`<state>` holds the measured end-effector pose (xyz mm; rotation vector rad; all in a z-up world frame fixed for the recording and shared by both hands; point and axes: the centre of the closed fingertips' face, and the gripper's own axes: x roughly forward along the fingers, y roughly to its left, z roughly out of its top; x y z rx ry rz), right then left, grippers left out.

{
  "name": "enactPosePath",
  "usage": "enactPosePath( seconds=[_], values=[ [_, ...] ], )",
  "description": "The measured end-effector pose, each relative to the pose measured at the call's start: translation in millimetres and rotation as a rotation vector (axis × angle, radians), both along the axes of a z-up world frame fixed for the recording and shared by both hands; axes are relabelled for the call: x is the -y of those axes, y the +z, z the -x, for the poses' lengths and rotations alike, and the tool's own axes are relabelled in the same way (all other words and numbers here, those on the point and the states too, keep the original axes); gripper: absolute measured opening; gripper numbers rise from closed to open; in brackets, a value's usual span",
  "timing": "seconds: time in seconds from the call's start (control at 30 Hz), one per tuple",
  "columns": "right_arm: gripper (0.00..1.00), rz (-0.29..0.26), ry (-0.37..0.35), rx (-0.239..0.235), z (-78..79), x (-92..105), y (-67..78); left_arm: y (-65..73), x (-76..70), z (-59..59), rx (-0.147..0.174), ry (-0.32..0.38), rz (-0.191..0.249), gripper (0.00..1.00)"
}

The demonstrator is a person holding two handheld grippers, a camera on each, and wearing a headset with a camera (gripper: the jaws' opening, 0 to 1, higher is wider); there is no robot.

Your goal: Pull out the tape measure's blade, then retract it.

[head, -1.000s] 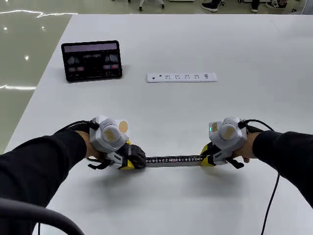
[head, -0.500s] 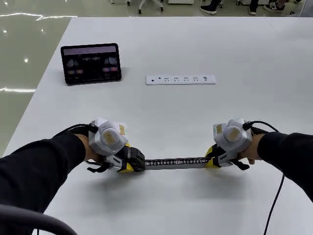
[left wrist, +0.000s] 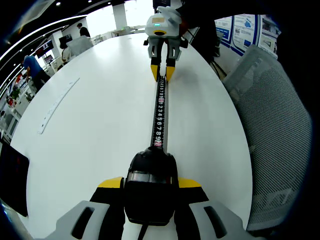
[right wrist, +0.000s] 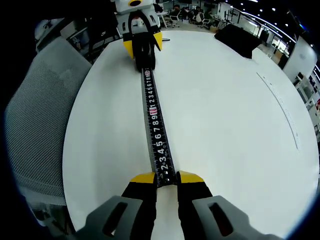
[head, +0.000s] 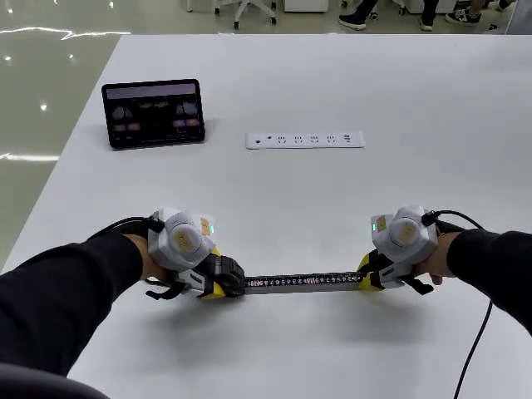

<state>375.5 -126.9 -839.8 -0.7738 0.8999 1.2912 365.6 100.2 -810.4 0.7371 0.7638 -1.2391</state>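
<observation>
A black tape measure case (head: 223, 275) rests on the white table (head: 332, 75), and my left gripper (head: 218, 281) is shut on it. In the left gripper view the case (left wrist: 150, 182) sits between the yellow-tipped jaws. The numbered blade (head: 303, 282) runs flat along the table to my right gripper (head: 366, 279), which is shut on its end. In the right gripper view the blade (right wrist: 155, 127) stretches away from the jaws toward the left gripper (right wrist: 142, 47). The left gripper view shows the blade (left wrist: 160, 112) leading to the right gripper (left wrist: 162, 72).
A dark tablet (head: 154, 112) stands at the table's far left. A white power strip (head: 305, 140) lies beyond the grippers, mid-table. A grey mesh chair (left wrist: 280, 145) is close to the table's near edge. A black cable (head: 474, 357) trails from the right hand.
My right gripper has moved further right with the blade's end, so more blade lies out of the case. The left gripper holds the case in about the same place.
</observation>
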Motion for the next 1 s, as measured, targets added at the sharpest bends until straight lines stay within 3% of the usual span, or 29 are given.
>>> enactPosePath(
  seconds=[1.0],
  values=[
    [0.1,0.018,-0.022,-0.002,-2.8,21.4,-0.3,-1.1,-1.0,-0.7,-0.002,0.004,0.002,0.34]
  ],
)
